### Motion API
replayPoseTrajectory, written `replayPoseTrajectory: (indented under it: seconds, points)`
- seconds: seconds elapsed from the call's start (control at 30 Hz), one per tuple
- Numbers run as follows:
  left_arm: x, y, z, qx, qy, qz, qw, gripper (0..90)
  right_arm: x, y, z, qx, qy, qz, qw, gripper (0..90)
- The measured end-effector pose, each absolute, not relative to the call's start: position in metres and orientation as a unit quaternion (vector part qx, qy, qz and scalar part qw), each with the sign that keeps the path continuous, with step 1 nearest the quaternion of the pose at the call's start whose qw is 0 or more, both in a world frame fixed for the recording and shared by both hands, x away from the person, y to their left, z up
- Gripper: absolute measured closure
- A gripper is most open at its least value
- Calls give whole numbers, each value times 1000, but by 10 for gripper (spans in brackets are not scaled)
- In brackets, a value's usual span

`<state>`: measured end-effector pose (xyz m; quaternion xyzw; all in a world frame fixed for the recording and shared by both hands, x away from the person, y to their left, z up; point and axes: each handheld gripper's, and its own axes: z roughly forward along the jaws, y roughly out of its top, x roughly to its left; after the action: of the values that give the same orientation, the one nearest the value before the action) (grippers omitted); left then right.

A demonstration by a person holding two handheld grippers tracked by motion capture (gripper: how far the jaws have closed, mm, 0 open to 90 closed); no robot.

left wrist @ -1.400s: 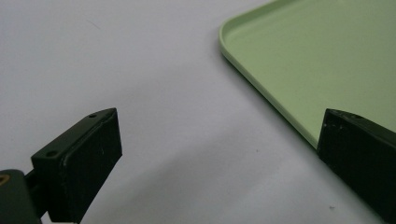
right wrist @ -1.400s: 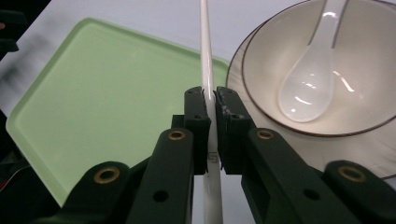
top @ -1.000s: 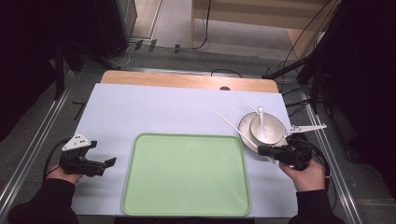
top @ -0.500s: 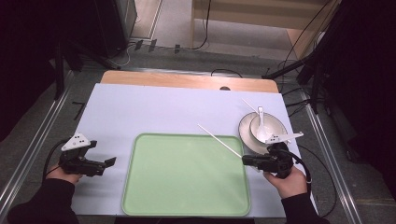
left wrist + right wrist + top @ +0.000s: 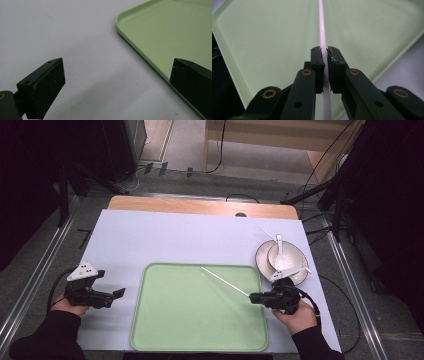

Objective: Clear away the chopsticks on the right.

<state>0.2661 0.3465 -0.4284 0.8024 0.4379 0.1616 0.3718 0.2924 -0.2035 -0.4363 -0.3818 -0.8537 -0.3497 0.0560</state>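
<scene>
Chopstick (image 5: 322, 30) pinched between right tongs (image 5: 324, 53), over green tray (image 5: 170, 320)

My right gripper (image 5: 254, 296) pinches a white chopstick (image 5: 224, 280) over the bare green tray (image 5: 165, 320), open room beneath. A bowl (image 5: 295, 255) holding a spoon (image 5: 279, 251) crowds just behind my right hand. My left gripper (image 5: 118, 293), jaws apart, faces unobstructed white table (image 5: 165, 237).
</scene>
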Motion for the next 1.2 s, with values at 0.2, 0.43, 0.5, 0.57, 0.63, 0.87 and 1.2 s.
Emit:
replayPoseTrajectory:
  seconds: [0.2,0.43,0.5,0.57,0.63,0.87,1.2]
  points:
    - [266,346,-428,803,439,161,370,0,296,-199,-446,-376,-860,-338,64,846]
    - [266,346,-428,804,438,161,370,0,298,-195,-457,-364,-869,-330,60,837]
    - [266,346,-428,804,438,161,370,0,299,-195,-458,-360,-871,-330,59,836]
    - [266,346,-428,804,437,161,370,0,300,-194,-462,-359,-872,-328,62,835]
    - [266,346,-428,804,438,161,368,0,302,-193,-464,-360,-872,-326,63,835]
    - [266,346,-428,804,438,161,370,0,302,-188,-466,-357,-875,-320,65,831]
    - [266,346,-428,805,439,162,366,0,302,-187,-465,-342,-881,-323,53,733]
